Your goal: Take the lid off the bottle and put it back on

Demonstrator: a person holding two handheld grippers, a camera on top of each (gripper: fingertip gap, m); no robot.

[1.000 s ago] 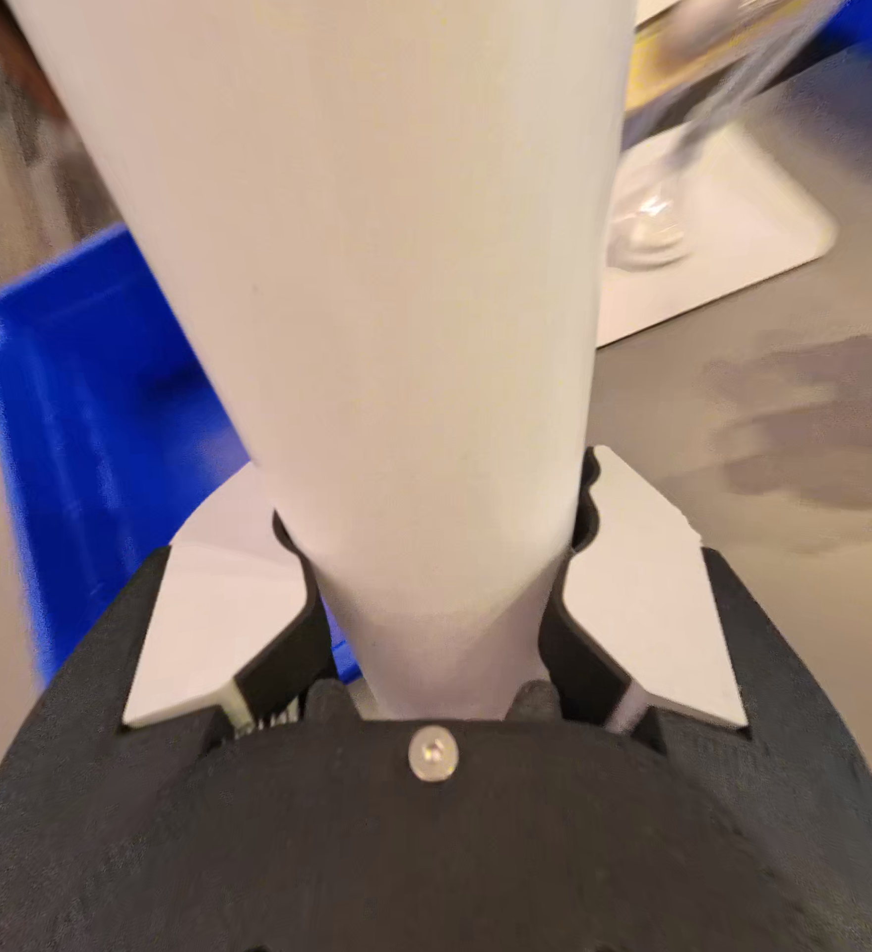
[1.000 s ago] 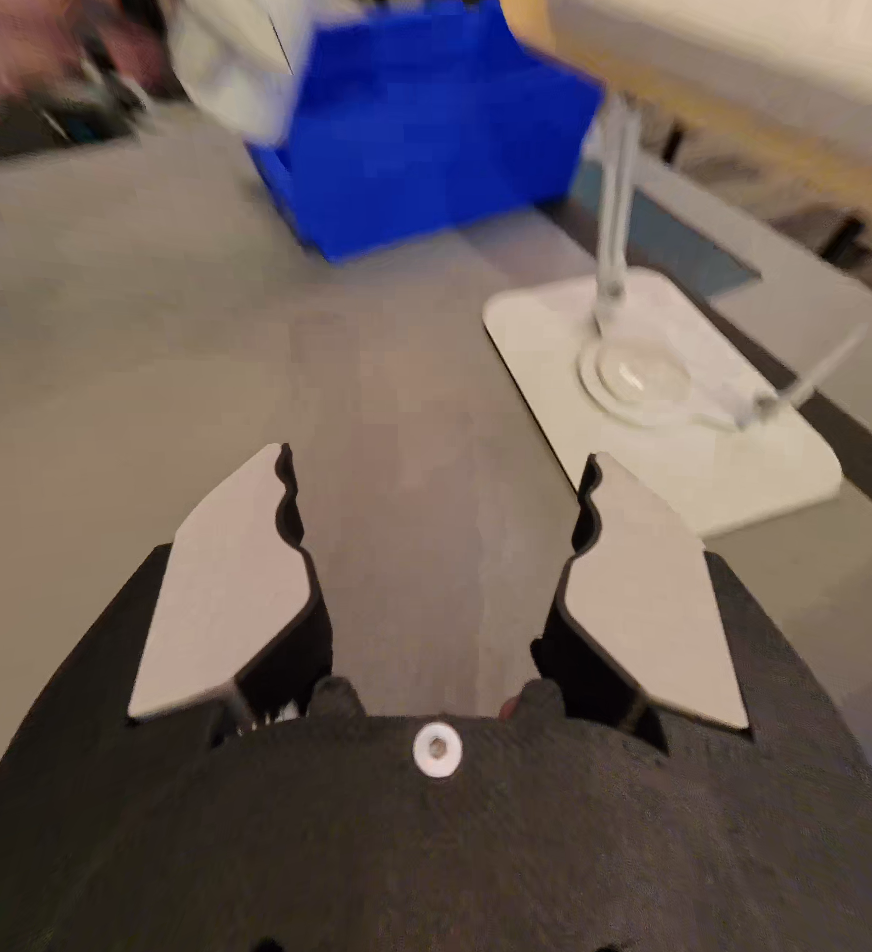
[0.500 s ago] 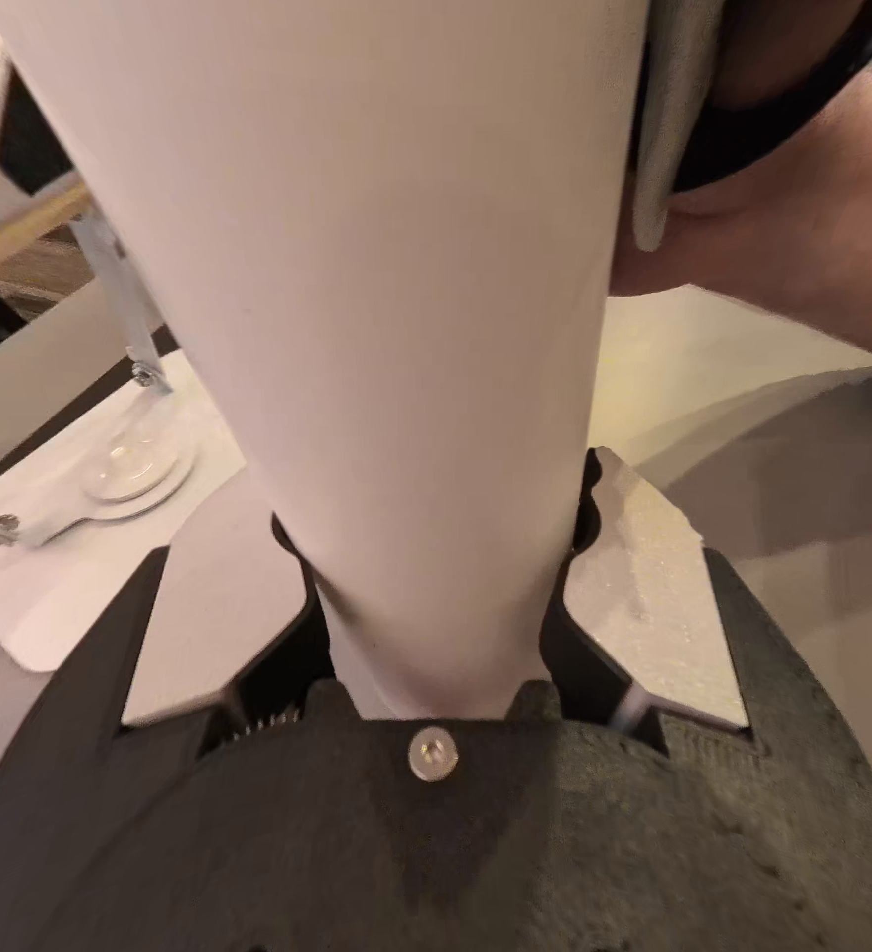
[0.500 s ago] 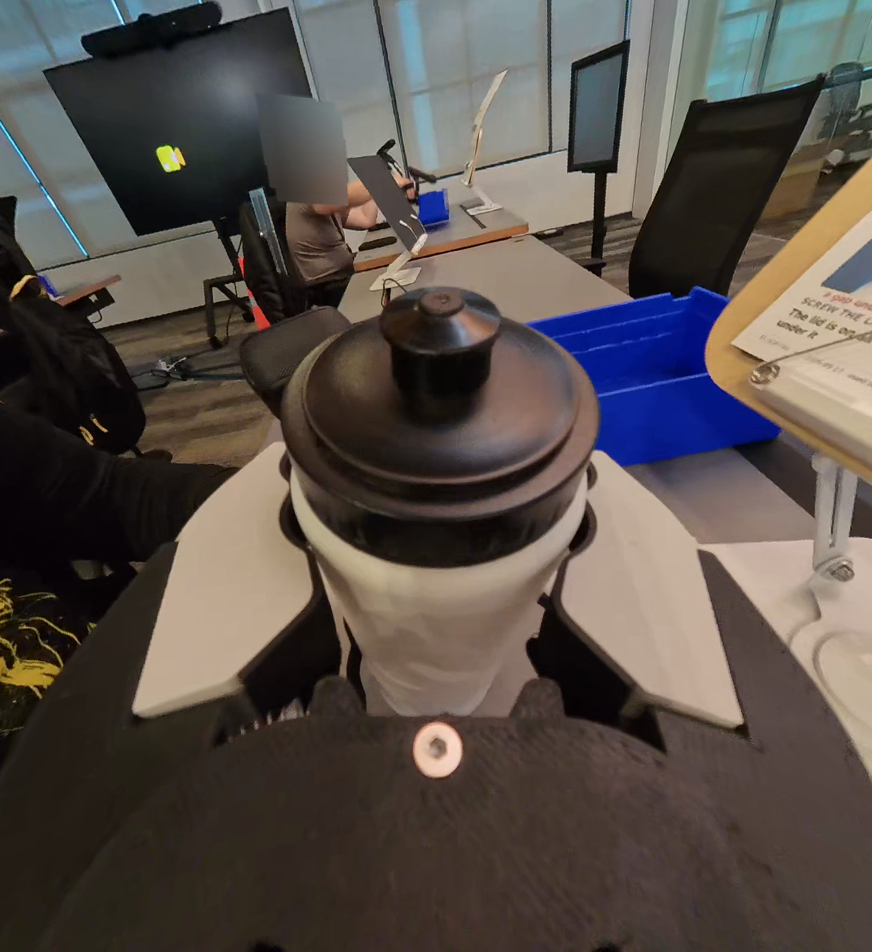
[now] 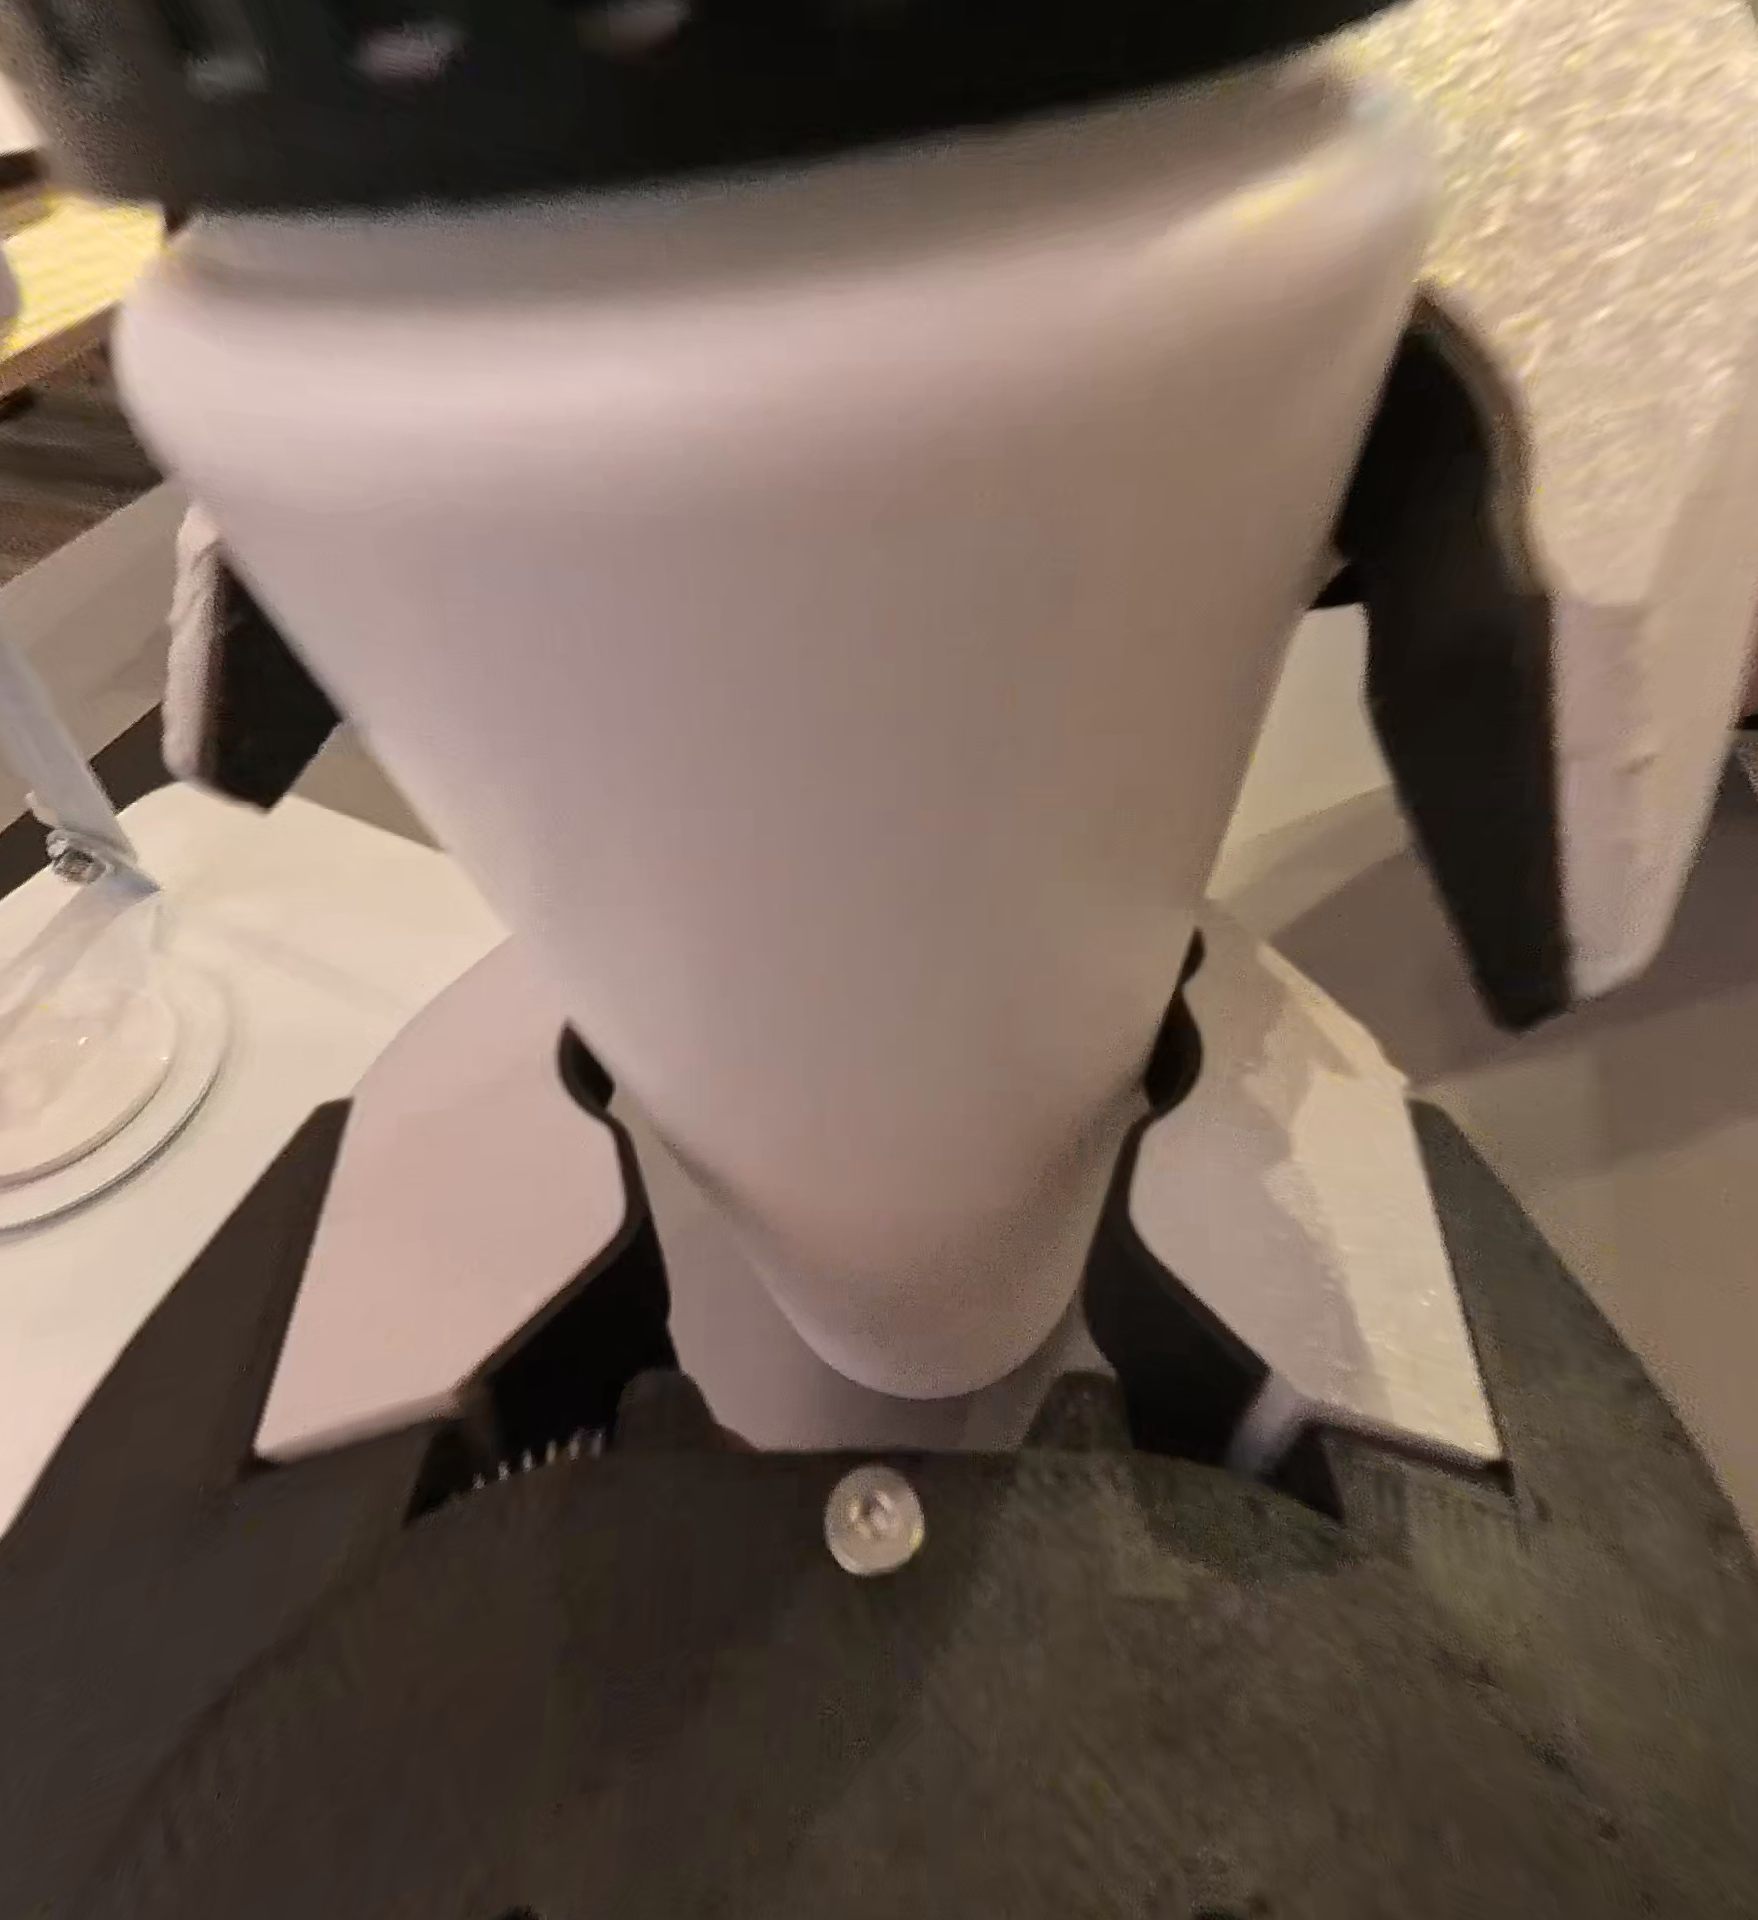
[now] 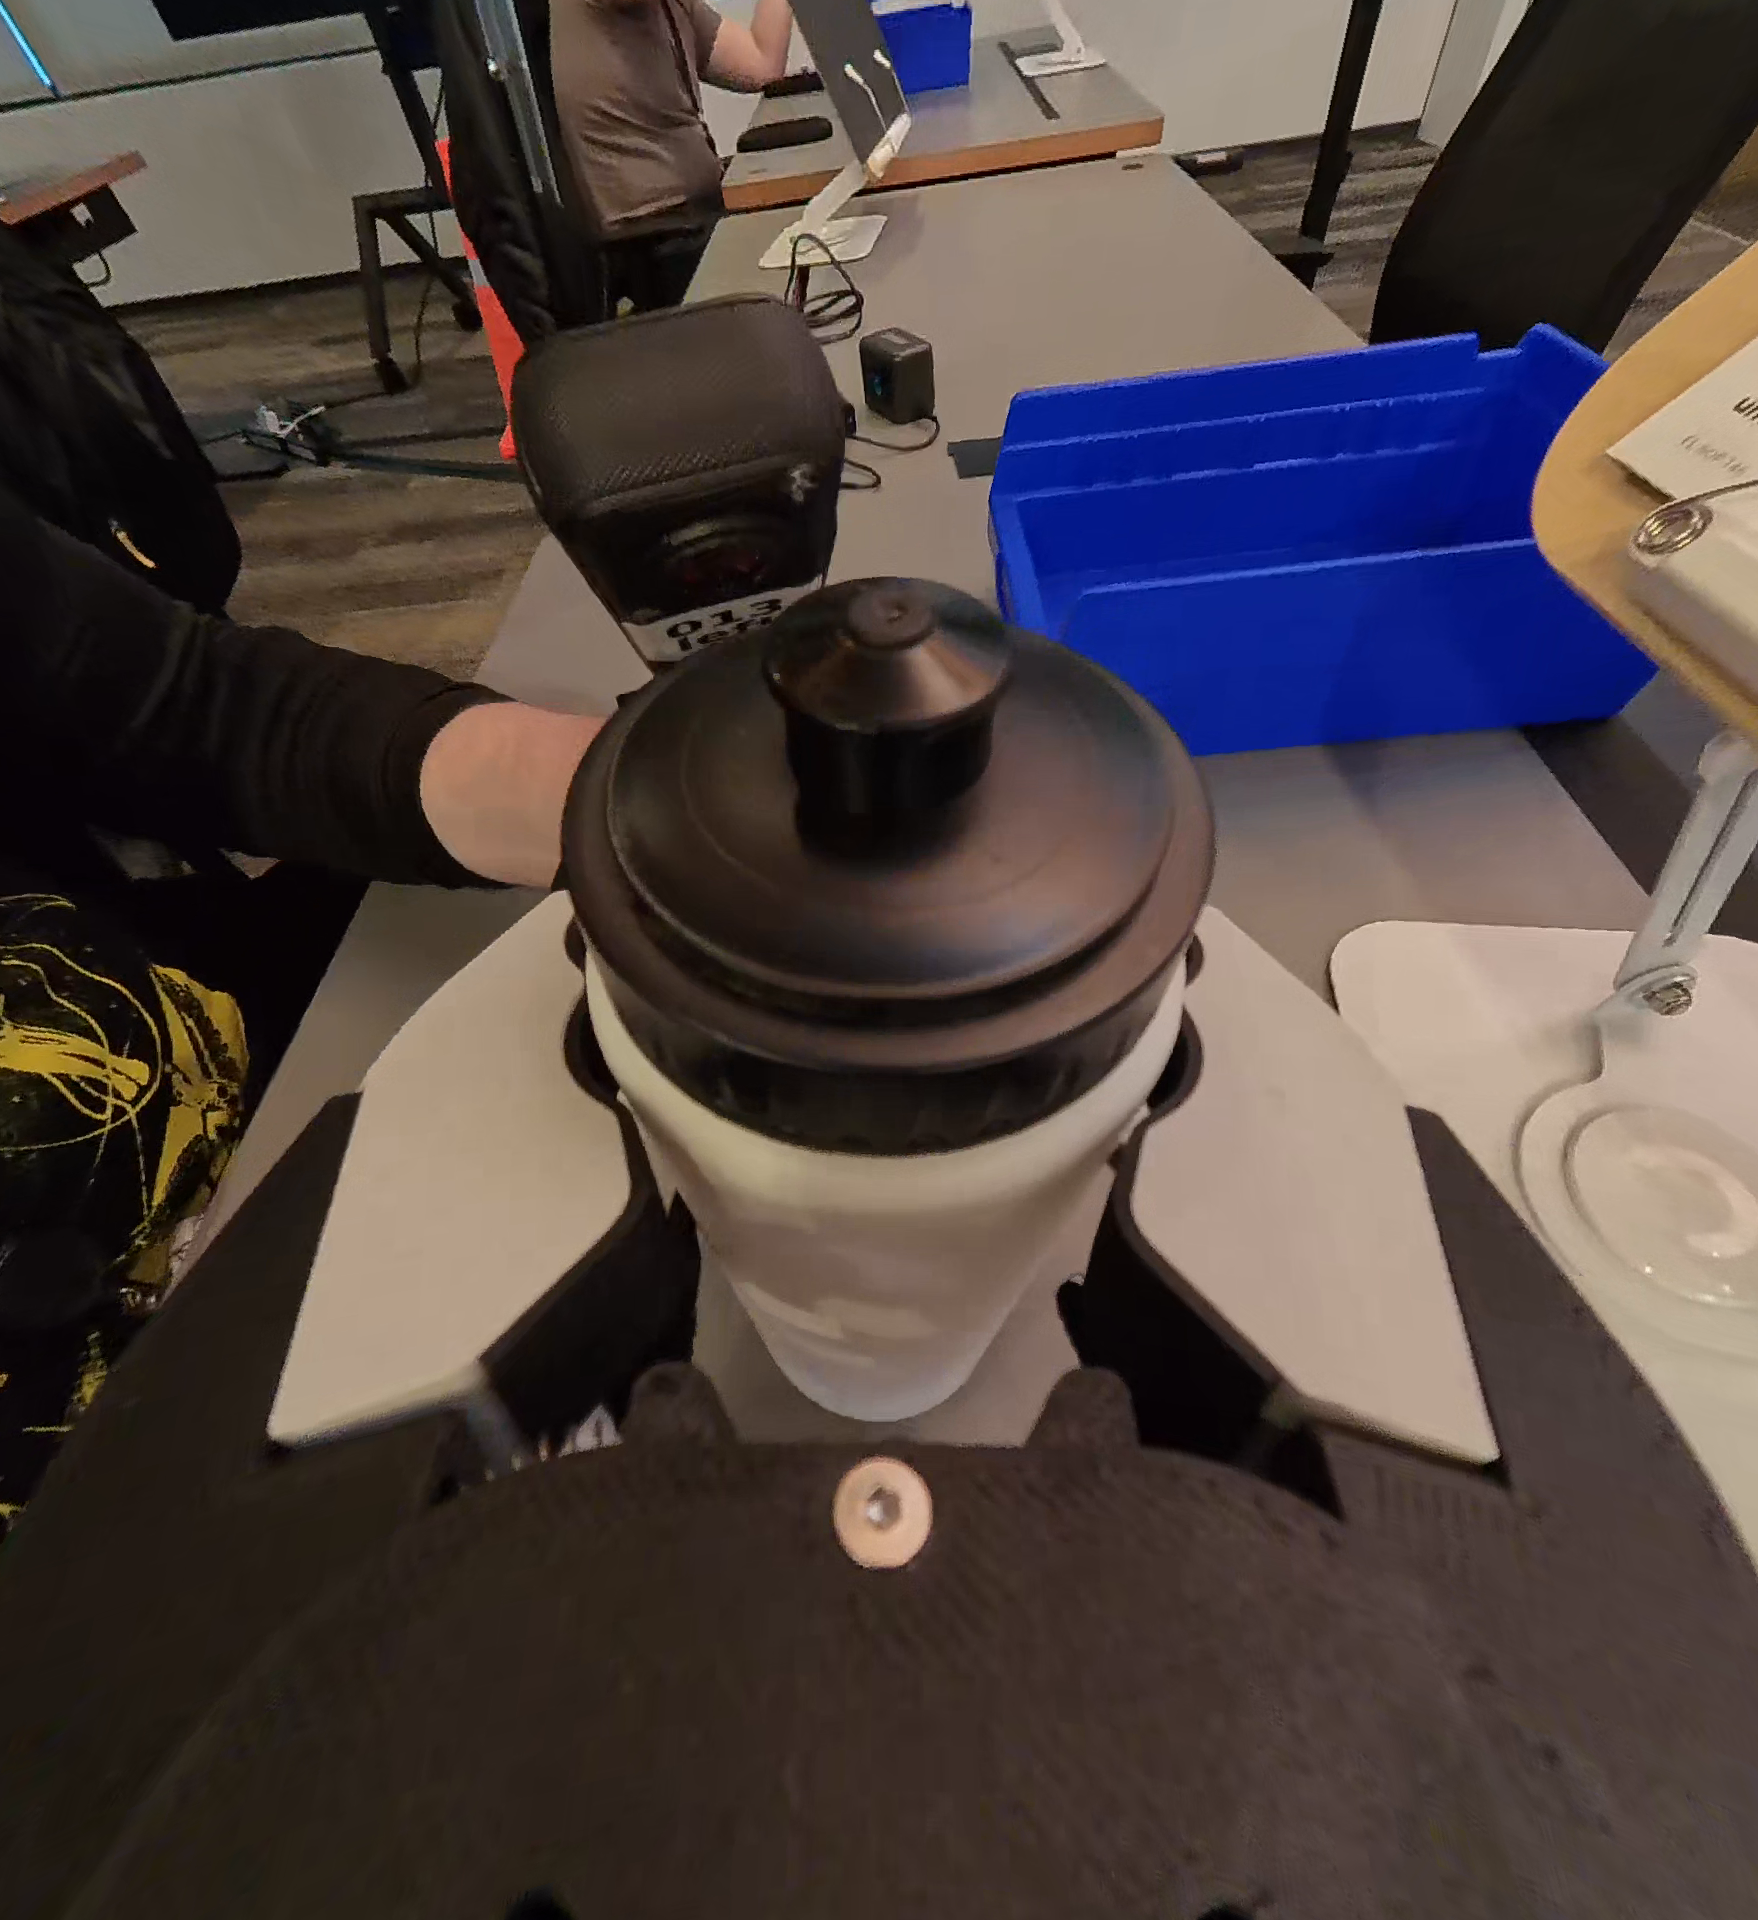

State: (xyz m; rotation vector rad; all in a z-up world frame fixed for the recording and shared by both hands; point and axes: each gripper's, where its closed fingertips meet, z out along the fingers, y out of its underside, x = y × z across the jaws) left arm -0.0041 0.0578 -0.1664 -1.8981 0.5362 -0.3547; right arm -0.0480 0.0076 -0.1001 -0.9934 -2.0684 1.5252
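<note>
A white bottle [image 5: 781, 623] with a black spouted lid [image 6: 885, 862] stands upright between both grippers. My left gripper [image 5: 880, 1039] is shut on the bottle's lower body, with the base close to its palm. My right gripper [image 6: 880, 1039] comes from the opposite side and is shut on the bottle [image 6: 854, 1247] at its shoulder, just under the ribbed lid rim. In the left wrist view the right gripper's fingers [image 5: 1633, 520] flank the bottle below the lid's black band [image 5: 750, 104]. The left gripper's camera housing [image 6: 677, 468] shows behind the lid. The lid sits on the bottle.
A blue bin [image 6: 1322, 582] stands on the grey table [image 6: 1374, 831] behind the bottle. A white stand base [image 6: 1581, 1091] lies to the right, also in the left wrist view [image 5: 127, 987]. A clipboard with paper [image 6: 1706, 416] hangs above it. A black-sleeved arm [image 6: 231, 727] reaches in from the left.
My left gripper swung round with the bottle, from beside the blue bin to near the stand base. My right gripper, empty a second ago, now surrounds the bottle's top; the bottle stays fixed in both.
</note>
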